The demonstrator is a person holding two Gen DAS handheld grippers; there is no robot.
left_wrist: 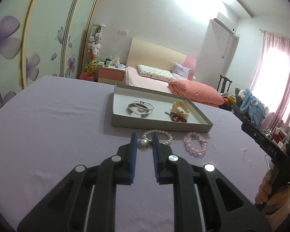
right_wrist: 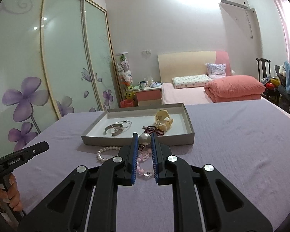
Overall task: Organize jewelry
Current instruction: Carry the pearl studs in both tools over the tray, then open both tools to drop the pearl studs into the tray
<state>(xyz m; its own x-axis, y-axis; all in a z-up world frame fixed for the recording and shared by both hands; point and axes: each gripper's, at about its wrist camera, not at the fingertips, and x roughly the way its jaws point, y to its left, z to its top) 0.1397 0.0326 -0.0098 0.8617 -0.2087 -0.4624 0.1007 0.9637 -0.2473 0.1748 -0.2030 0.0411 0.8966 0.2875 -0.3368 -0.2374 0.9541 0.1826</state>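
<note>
A grey tray [left_wrist: 160, 124] [right_wrist: 137, 140] on the purple cloth holds silver bangles [left_wrist: 140, 108] [right_wrist: 117, 127], a cream bracelet [left_wrist: 180, 110] [right_wrist: 163, 120] and dark red beads [left_wrist: 176, 117] [right_wrist: 152, 129]. In front of it lie a white pearl bracelet [left_wrist: 169, 137] [right_wrist: 104, 152] and a pink bead bracelet [left_wrist: 195, 144] [right_wrist: 142, 162]. In the left wrist view a large pearl [left_wrist: 143, 145] sits between the jaws of my left gripper [left_wrist: 143, 137]. In the right wrist view a like pearl [right_wrist: 144, 139] sits between the jaws of my right gripper [right_wrist: 143, 138], over the pink bracelet.
The purple-covered table [left_wrist: 58, 125] [right_wrist: 232, 145] reaches to the sides. Behind it stand a pink bed [right_wrist: 193, 94], a nightstand [right_wrist: 147, 94], sliding wardrobe doors [right_wrist: 58, 58] and a chair with clothes [right_wrist: 288, 81]. The other gripper shows at each view's edge [left_wrist: 264, 141] [right_wrist: 25, 154].
</note>
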